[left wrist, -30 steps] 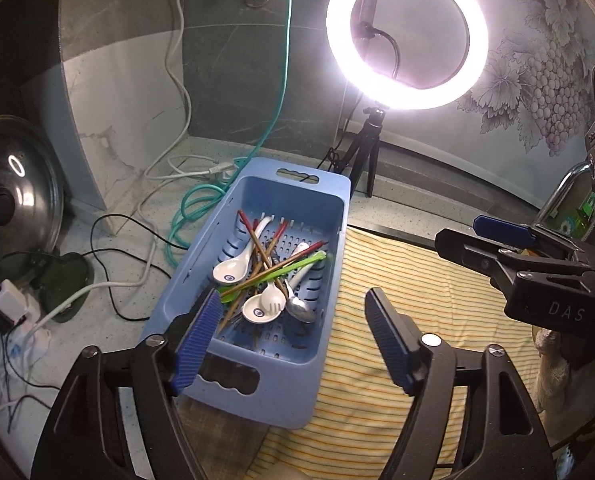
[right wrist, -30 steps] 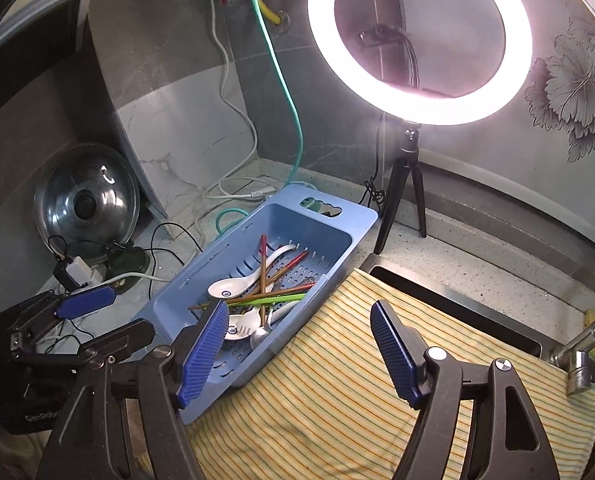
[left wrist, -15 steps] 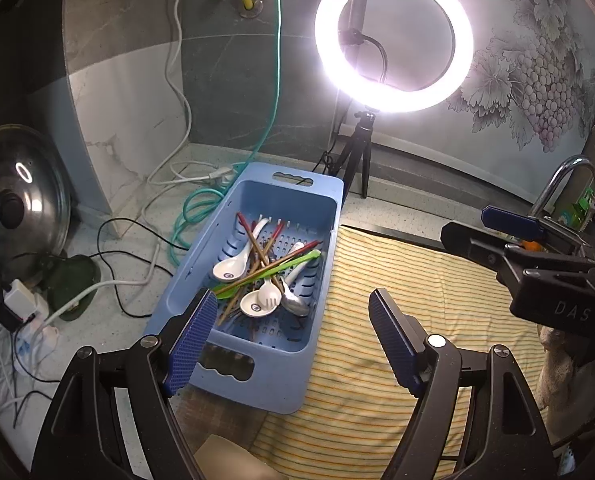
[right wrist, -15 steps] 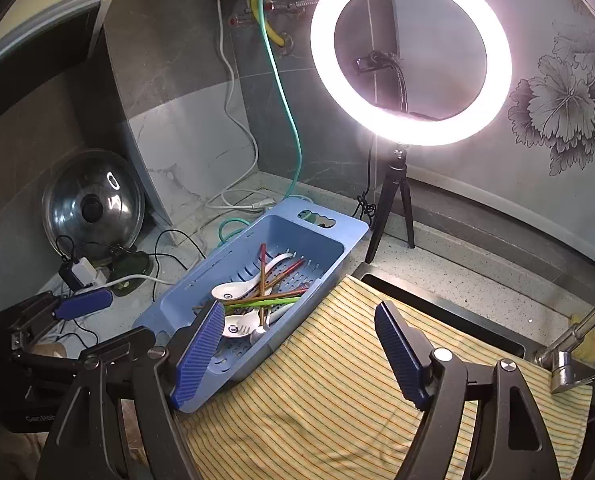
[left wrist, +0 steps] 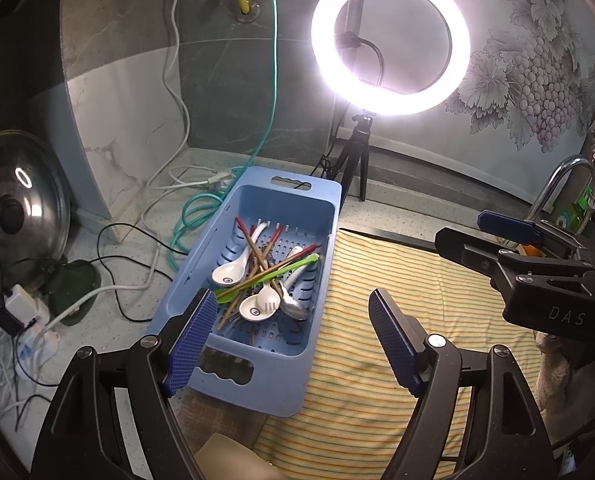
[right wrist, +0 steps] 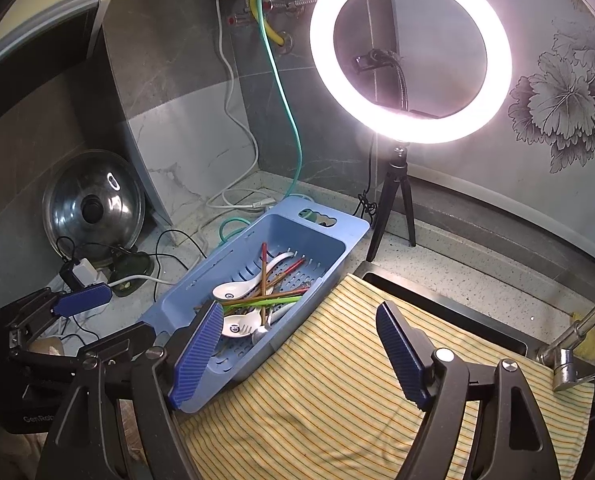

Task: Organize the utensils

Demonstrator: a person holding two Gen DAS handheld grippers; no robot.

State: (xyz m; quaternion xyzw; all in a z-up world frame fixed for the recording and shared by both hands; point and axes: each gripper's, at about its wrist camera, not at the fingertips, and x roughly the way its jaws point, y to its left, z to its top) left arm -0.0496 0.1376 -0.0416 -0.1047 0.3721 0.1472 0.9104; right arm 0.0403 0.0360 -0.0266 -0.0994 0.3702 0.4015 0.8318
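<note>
A blue slotted basket (left wrist: 293,196) lies on the counter, holding crossed chopsticks, a green chopstick (left wrist: 281,270), white ceramic spoons (left wrist: 227,276), a white spork (left wrist: 257,308) and a metal spoon (left wrist: 293,308). My left gripper (left wrist: 292,298) hovers open above the basket's near end with nothing between its blue pads. The right gripper (right wrist: 299,308) is open too and empty. It hangs over the basket's right edge (right wrist: 349,232) and a yellow striped cloth (right wrist: 337,380). Each gripper shows in the other's view: the right gripper (left wrist: 459,226) at the right, the left gripper (right wrist: 131,312) at the left.
A lit ring light on a small tripod (left wrist: 357,152) stands behind the basket. A pot lid (left wrist: 13,208) leans on the wall at left, by a power strip (left wrist: 17,308) and loose cables. A green hose (left wrist: 193,216) coils beside the basket. A faucet (right wrist: 573,340) rises at right.
Both views have drifted slightly, so the basket sits a little lower and more of the wall shows. The right jaws stand slightly wider. Nothing was picked up or let go.
</note>
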